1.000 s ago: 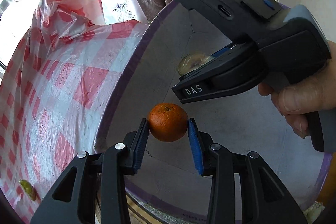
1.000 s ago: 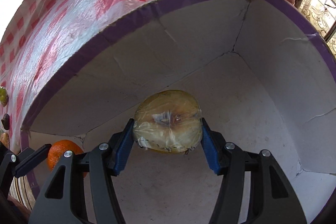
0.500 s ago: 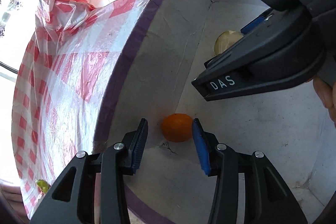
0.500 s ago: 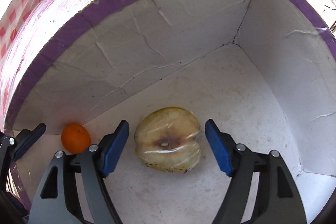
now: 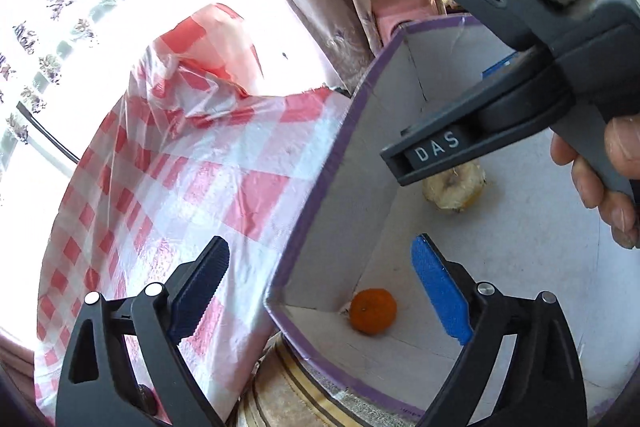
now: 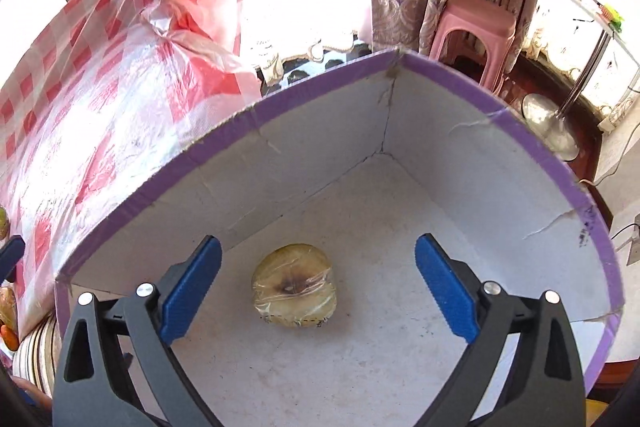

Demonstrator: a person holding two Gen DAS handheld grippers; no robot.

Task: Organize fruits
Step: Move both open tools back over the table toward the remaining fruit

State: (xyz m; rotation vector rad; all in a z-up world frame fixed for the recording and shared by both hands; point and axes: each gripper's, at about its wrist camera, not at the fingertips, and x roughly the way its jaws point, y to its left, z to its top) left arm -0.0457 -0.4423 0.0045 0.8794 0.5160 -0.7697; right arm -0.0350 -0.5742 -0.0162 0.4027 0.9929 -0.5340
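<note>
A white box with a purple rim [image 5: 320, 183] [image 6: 320, 99] holds two fruits. A small orange [image 5: 373, 311] lies in its near left corner. A plastic-wrapped cut apple half [image 6: 294, 285] lies on the box floor, also seen in the left wrist view [image 5: 454, 189]. My left gripper [image 5: 320, 287] is open and empty, raised above the box's left wall. My right gripper [image 6: 316, 287] is open and empty, raised above the apple half; its body [image 5: 500, 87] shows in the left wrist view.
A red-and-white checked plastic cloth [image 5: 180, 167] covers the table left of the box. Other fruits [image 6: 6, 311] lie at the left edge. A pink stool [image 6: 476, 27], curtains and a lamp stand [image 6: 552, 123] are behind the box.
Both grippers let go of their fruit, opened wide and lifted up out of the box. The orange and the apple half now rest on the box floor.
</note>
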